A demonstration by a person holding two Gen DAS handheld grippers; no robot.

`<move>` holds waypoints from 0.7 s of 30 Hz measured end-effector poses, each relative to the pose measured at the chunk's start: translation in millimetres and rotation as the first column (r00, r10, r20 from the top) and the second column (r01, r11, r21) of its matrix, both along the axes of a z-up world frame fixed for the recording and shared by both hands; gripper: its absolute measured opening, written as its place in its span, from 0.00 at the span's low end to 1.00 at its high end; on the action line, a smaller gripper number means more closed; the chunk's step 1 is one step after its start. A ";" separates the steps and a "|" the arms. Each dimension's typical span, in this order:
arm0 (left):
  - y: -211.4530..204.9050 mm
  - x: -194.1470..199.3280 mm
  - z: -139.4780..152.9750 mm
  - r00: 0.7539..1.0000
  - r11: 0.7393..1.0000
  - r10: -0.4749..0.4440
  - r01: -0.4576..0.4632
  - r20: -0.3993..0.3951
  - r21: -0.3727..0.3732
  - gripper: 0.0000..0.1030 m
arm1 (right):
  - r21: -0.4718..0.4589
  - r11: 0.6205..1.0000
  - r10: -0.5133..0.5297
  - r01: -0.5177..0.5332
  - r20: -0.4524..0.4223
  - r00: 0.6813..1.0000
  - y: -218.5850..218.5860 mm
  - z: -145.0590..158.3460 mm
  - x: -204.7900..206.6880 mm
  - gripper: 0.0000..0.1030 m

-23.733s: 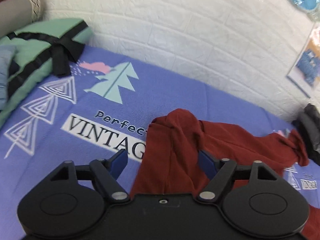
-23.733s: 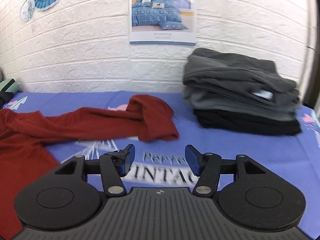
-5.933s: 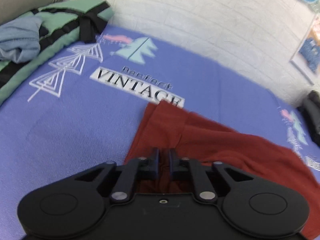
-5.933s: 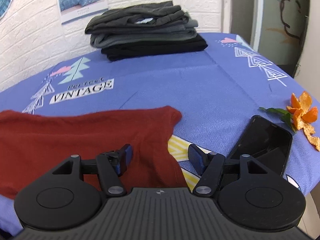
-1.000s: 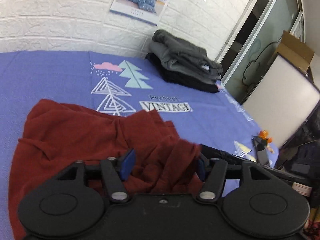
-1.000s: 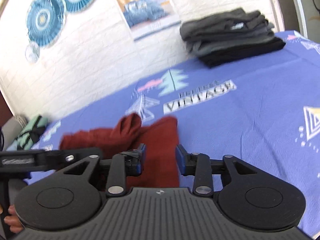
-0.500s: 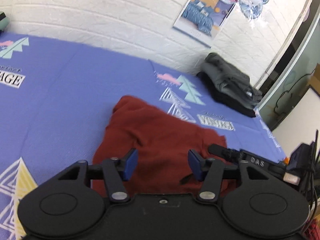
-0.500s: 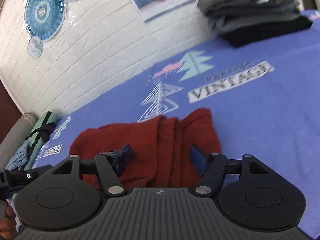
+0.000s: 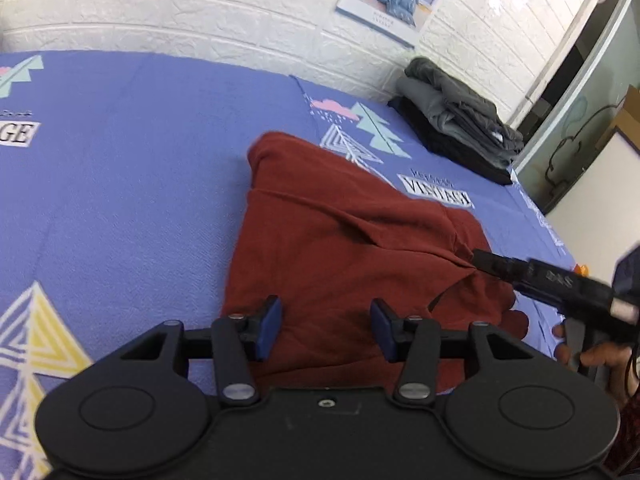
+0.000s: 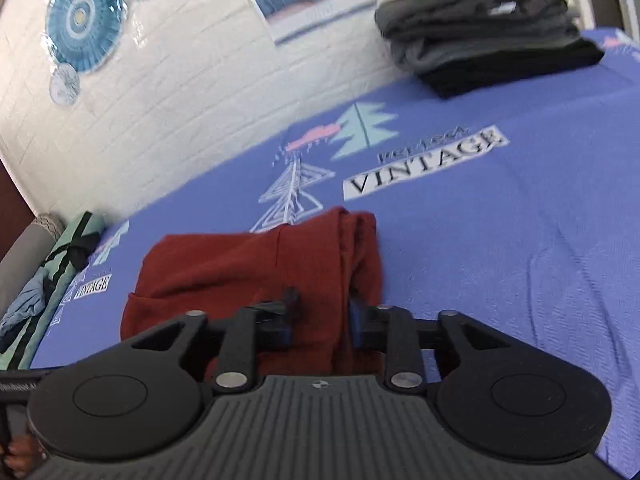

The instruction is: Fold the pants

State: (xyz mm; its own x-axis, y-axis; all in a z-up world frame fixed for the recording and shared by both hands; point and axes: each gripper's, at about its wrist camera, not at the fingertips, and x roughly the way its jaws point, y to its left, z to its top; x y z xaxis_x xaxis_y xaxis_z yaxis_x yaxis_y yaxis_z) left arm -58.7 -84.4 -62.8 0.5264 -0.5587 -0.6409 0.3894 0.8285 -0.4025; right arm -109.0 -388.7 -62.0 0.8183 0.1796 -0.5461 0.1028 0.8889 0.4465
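Observation:
The dark red pants (image 9: 352, 240) lie folded into a rough rectangle on the blue printed bedsheet (image 9: 140, 160). My left gripper (image 9: 326, 328) hovers over their near edge, jaws closing; cloth lies under the gap and the pads do not press it. In the right wrist view the pants (image 10: 240, 264) show a raised fold along their right side. My right gripper (image 10: 320, 320) straddles that side, jaws closing, and the pads do not visibly pinch the cloth. From the left wrist view the right gripper (image 9: 540, 280) reaches the pants' right edge, held by a hand (image 9: 596, 356).
A stack of grey and black folded clothes (image 9: 460, 132) (image 10: 492, 28) sits by the white brick wall (image 9: 200, 12). A green and black bundle with light blue cloth (image 10: 60, 264) lies at the sheet's far left. A glass door (image 9: 580, 120) stands to the right.
The pants went from bunched up between the left fingers to lying flat and folded. The left jaws narrowed. The right jaws widened, then narrowed again over the pants' right side.

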 end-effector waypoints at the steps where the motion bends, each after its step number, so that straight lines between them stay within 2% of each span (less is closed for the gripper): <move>1: 4.9 -1.6 2.0 1.000 1.000 0.006 -0.006 0.000 0.000 0.61 | -0.017 1.000 -0.010 0.010 0.018 1.000 0.0 5.4 -7.5 0.81; 4: 17.9 -6.9 4.2 1.000 1.000 0.017 -0.017 -0.010 0.021 0.62 | -0.080 0.997 -0.009 0.012 0.045 0.999 3.5 24.3 -25.1 0.79; 7: 22.6 -11.5 1.0 0.999 0.999 0.024 -0.023 -0.028 0.037 0.71 | -0.108 0.994 0.047 -0.037 0.094 0.994 21.0 37.2 -40.1 0.70; 9: 18.8 -11.9 -6.0 0.999 0.999 0.003 -0.001 -0.046 0.052 0.65 | -0.140 0.988 0.082 -0.067 0.101 0.992 36.4 34.3 -41.3 0.69; 10: 16.1 -13.1 -10.2 0.998 0.998 -0.023 0.027 -0.057 0.064 0.57 | -0.145 0.985 0.103 -0.093 0.065 0.993 43.2 26.8 -40.5 0.67; 11: 14.6 -16.8 -12.9 0.998 0.996 -0.047 0.051 -0.047 0.078 0.56 | -0.130 0.983 0.130 -0.130 -0.008 0.991 49.6 13.5 -36.9 0.65; 12: 13.8 -21.9 -13.0 0.997 0.992 -0.068 0.070 -0.023 0.100 0.56 | -0.115 0.981 0.152 -0.159 -0.064 0.986 53.6 1.8 -38.5 0.57; 14: 13.7 -28.0 -12.4 0.994 0.985 -0.111 0.111 -0.013 0.132 0.53 | -0.139 0.978 0.154 -0.157 -0.033 0.988 54.8 0.4 -48.1 0.57; 17: 23.4 -20.5 -2.2 0.993 0.990 -0.108 0.113 -0.052 0.086 0.52 | -0.130 0.984 0.126 -0.121 0.035 0.991 41.7 24.7 -47.7 0.55; 19: 33.7 -7.5 13.7 0.999 0.998 -0.054 0.054 -0.008 0.028 0.55 | -0.144 0.985 0.111 -0.099 0.078 0.991 32.1 37.9 -40.8 0.56; 21: 35.9 12.5 27.5 0.998 1.000 0.006 -0.006 0.056 0.002 0.59 | -0.143 0.988 0.077 -0.063 0.094 0.993 23.7 40.8 -26.4 0.61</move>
